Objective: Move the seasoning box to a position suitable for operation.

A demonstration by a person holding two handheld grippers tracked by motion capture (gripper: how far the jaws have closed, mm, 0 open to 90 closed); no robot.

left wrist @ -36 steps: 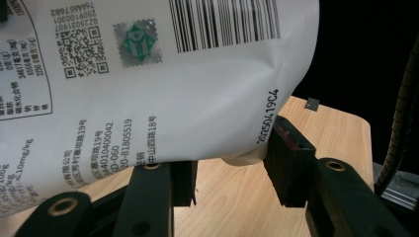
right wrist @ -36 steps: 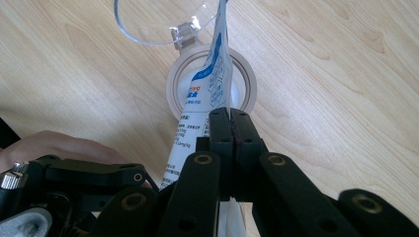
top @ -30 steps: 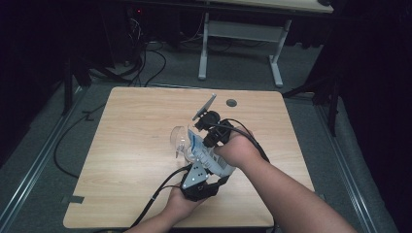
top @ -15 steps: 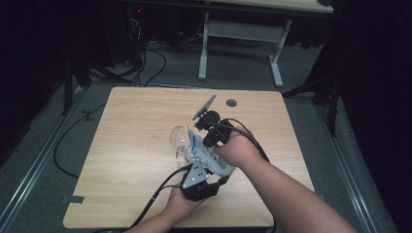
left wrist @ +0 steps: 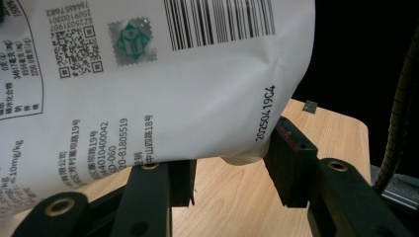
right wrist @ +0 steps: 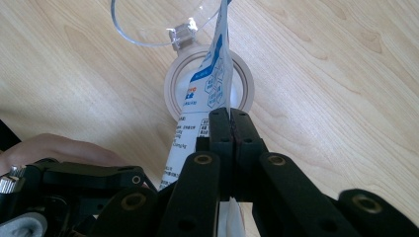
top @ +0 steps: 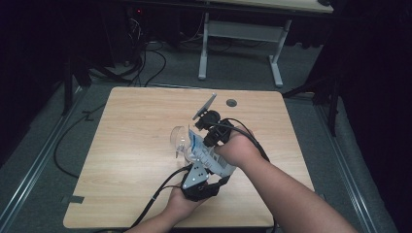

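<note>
A white pouch [top: 208, 154] with blue print and a barcode [left wrist: 173, 89] is held tilted over a round clear jar [top: 179, 141]. Its narrow top end [right wrist: 203, 86] points into the jar's pale rim [right wrist: 170, 94], and the clear hinged lid [right wrist: 148, 24] stands open behind. My right gripper [right wrist: 230, 116] is shut on the pouch's upper edge, right above the jar [top: 203, 140]. My left gripper [left wrist: 237, 168] is closed around the pouch's bulging lower end, a pad on each side, nearer the table's front edge [top: 206, 167]. What is inside the jar is hidden.
The wooden table [top: 136, 111] has a small round hole [top: 231, 103] near its far edge. Cables trail from both grippers off the front edge [top: 155, 199]. Another desk's white legs [top: 204, 48] and floor cables [top: 73, 131] lie beyond the table.
</note>
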